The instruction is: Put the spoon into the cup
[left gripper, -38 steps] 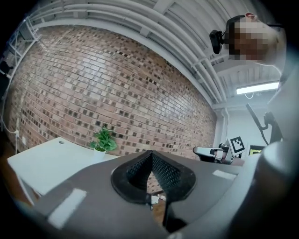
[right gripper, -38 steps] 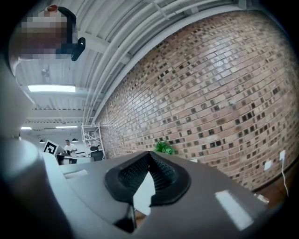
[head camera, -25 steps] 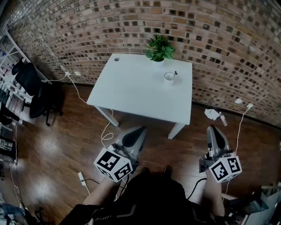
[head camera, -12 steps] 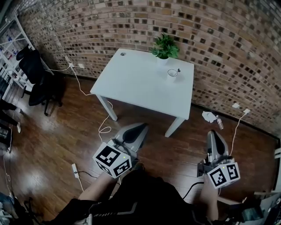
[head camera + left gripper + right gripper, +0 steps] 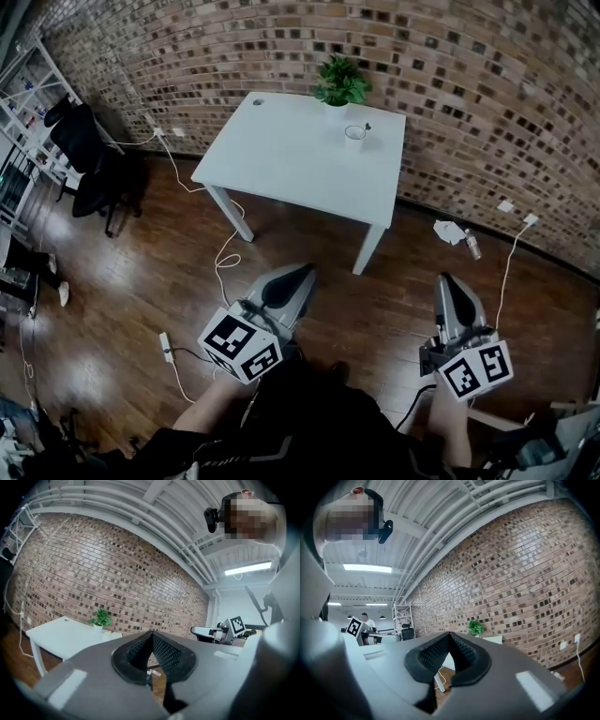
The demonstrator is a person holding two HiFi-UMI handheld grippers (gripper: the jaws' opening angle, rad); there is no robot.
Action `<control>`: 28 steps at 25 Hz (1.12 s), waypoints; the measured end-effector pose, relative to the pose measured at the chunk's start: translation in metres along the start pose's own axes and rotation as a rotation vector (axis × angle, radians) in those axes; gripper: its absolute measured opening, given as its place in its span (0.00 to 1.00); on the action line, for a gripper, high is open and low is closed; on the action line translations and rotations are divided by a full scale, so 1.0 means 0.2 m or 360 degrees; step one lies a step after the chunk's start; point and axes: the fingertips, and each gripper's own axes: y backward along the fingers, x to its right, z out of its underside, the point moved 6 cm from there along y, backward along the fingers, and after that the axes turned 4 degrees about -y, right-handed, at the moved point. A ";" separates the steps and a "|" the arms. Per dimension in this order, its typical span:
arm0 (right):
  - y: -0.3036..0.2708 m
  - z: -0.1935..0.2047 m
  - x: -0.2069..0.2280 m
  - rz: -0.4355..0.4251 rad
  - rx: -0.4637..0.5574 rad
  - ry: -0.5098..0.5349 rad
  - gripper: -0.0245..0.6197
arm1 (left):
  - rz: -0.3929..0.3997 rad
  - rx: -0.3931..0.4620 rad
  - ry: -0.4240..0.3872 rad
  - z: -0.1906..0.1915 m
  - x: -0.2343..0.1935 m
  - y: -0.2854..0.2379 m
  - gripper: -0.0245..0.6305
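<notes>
**Head view: both grippers empty, well short of the table**

Head view: the person stands on the wood floor, well apart from the white table (image 5: 291, 173). The left gripper (image 5: 296, 278) and right gripper (image 5: 450, 287) are held level, each clenched on nothing. At the table's far edge, just beside the potted plant (image 5: 339, 84), stands the cup (image 5: 354, 134). A small dark tip at its rim may be the spoon (image 5: 367, 126), but it is too small to tell whether it sits inside the cup or beside it.

Left gripper view: the jaws meet at their tips with nothing between them, and the table lies far off to their left.

Right gripper view: the jaws are likewise closed and bare, with the table beyond them.

By these frames no handling is in hand. The next move would call for closing on the table and checking the spoon's place. If it lies outside the cup, one gripper's jaws must be parted to take it.
</notes>
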 end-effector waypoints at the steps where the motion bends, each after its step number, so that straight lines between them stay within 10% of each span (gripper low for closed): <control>1: 0.02 0.00 -0.01 -0.0001 0.0004 0.0001 0.05 | 0.0001 -0.0007 -0.0001 -0.01 0.02 0.02 0.03; 28: 0.16 0.02 -0.27 0.0056 0.0061 0.0023 0.05 | 0.0019 0.0077 0.0003 -0.02 0.01 0.33 0.03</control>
